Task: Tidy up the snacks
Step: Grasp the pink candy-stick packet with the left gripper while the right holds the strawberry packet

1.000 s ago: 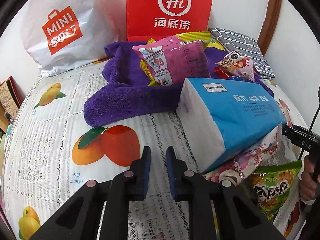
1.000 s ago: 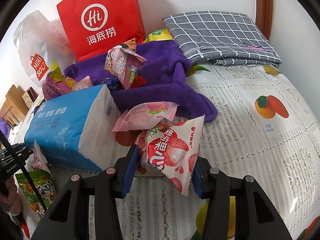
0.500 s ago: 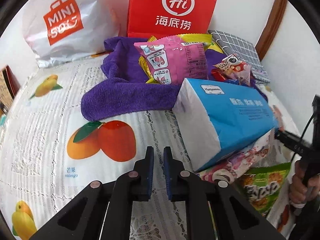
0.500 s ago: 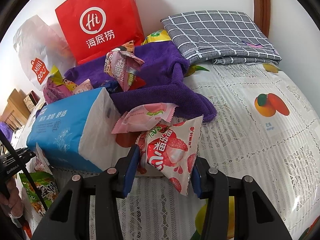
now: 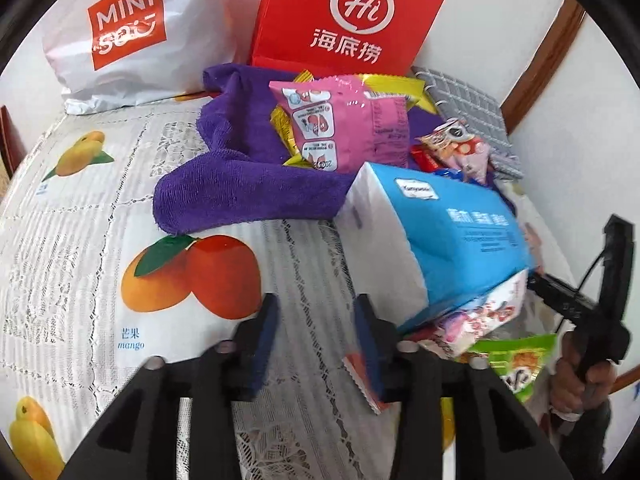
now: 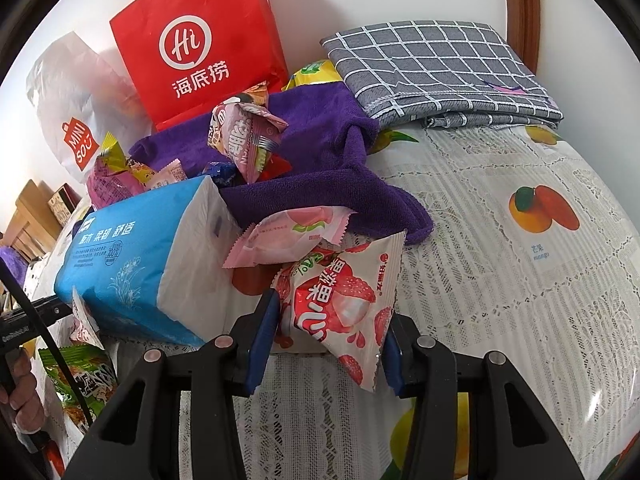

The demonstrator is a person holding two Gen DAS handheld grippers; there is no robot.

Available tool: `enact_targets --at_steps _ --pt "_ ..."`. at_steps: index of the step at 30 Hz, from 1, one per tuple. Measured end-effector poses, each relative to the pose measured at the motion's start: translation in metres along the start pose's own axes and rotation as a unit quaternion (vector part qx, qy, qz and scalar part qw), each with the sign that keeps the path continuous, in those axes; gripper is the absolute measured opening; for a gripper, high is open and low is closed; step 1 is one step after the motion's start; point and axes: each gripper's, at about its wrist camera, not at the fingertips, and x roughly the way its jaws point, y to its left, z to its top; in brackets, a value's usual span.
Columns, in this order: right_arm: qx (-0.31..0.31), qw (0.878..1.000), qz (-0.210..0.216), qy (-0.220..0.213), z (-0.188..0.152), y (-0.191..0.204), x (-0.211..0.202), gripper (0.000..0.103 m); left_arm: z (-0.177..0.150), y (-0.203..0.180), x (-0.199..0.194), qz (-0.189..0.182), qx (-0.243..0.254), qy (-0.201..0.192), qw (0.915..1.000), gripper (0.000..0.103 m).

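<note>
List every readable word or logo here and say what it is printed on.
"MINI SO": white plastic bag.
"Hi 海底捞": red paper bag.
"芒果 mango": fruit-print tablecloth.
"Yunyuexin": blue tissue pack; its other lines are blurred.
Snack packet print: too small or distorted to read.

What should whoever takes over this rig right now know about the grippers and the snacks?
Right gripper: shut on the lychee snack packet. Left gripper: jaws have just been opening, nothing between them. The other snacks are still piled on the purple towel and around the blue tissue pack: pink packet, green packet. Red bag stands behind. Nothing sorted yet; all is left.
</note>
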Motion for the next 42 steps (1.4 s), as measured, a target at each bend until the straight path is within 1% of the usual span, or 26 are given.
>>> enact_targets --at_steps 3,5,9,11,13,15,17,18,19,21,22,23,26,27,31,33,34,35,36,38,42 --pt "0.001 1.000 0.001 0.000 0.000 0.000 0.000 0.047 0.001 0.007 -0.011 -0.011 -0.011 -0.012 0.9998 0.040" --pt "0.001 1.000 0.001 0.000 0.000 0.000 0.000 0.047 0.002 0.011 -0.017 -0.017 -0.023 -0.013 0.9995 0.041" --pt "-0.001 1.000 -0.001 0.001 0.000 0.001 0.000 0.047 0.000 0.010 -0.022 -0.001 -0.020 -0.008 0.9998 0.042" --pt "0.000 1.000 0.000 0.000 0.000 0.000 0.000 0.047 -0.003 0.003 -0.023 -0.008 -0.003 -0.002 1.0000 0.042" --pt "0.003 1.000 0.003 0.000 0.000 -0.001 -0.001 0.046 -0.007 -0.011 -0.025 -0.021 0.028 0.003 0.9994 0.042" --pt "0.005 1.000 0.005 -0.001 -0.001 -0.001 -0.001 0.046 -0.010 -0.022 -0.028 -0.036 0.048 -0.002 0.9982 0.043" --pt "0.007 1.000 0.006 -0.001 -0.001 -0.001 -0.001 0.046 -0.013 -0.032 -0.033 -0.061 0.065 -0.004 0.9960 0.049" --pt "0.007 1.000 0.006 -0.001 -0.001 -0.001 -0.001 0.046 -0.015 -0.037 -0.035 -0.070 0.078 -0.003 0.9945 0.050" --pt "0.007 1.000 0.006 -0.001 -0.001 -0.001 -0.001 0.046 -0.018 -0.044 -0.037 -0.070 0.096 -0.003 0.9929 0.051" --pt "0.007 1.000 0.006 -0.002 -0.001 -0.001 -0.002 0.046 -0.022 -0.056 -0.038 -0.055 0.127 -0.009 0.9903 0.052" --pt "0.007 1.000 0.007 -0.002 -0.001 -0.001 -0.002 0.046 -0.023 -0.062 -0.037 -0.037 0.141 -0.014 0.9893 0.052" --pt "0.007 1.000 0.007 -0.002 -0.001 -0.001 -0.002 0.046 -0.023 -0.065 -0.036 -0.029 0.149 -0.016 0.9884 0.052" --pt "0.009 1.000 0.009 -0.002 -0.001 -0.001 -0.002 0.046 -0.025 -0.072 -0.022 0.015 0.176 -0.011 0.9843 0.052" --pt "0.009 1.000 0.010 -0.002 -0.001 -0.001 -0.002 0.046 -0.026 -0.073 -0.017 0.024 0.181 -0.008 0.9831 0.052" --pt "0.004 1.000 0.020 0.000 0.001 0.000 -0.001 0.052 -0.027 -0.074 -0.001 0.023 0.178 0.006 0.9838 0.052" --pt "0.003 1.000 0.015 0.000 0.000 0.001 -0.002 0.051 -0.030 -0.076 0.000 0.035 0.185 0.001 0.9821 0.047" --pt "0.005 1.000 0.017 -0.001 0.001 -0.001 -0.002 0.042 -0.030 -0.077 0.000 0.048 0.188 -0.003 0.9810 0.036" --pt "0.008 1.000 0.026 -0.001 0.000 -0.003 -0.003 0.041 -0.029 -0.076 -0.001 0.054 0.189 -0.004 0.9805 0.033" --pt "0.009 0.999 0.032 -0.002 -0.001 -0.004 -0.005 0.040 -0.029 -0.074 -0.002 0.047 0.185 -0.002 0.9815 0.032" --pt "0.016 0.999 0.040 -0.006 -0.004 -0.007 -0.009 0.036 -0.028 -0.069 -0.010 0.026 0.172 -0.001 0.9847 0.025" --pt "0.035 0.998 0.059 -0.005 -0.012 -0.012 -0.021 0.035 -0.029 -0.066 -0.026 0.013 0.152 -0.006 0.9883 0.021"
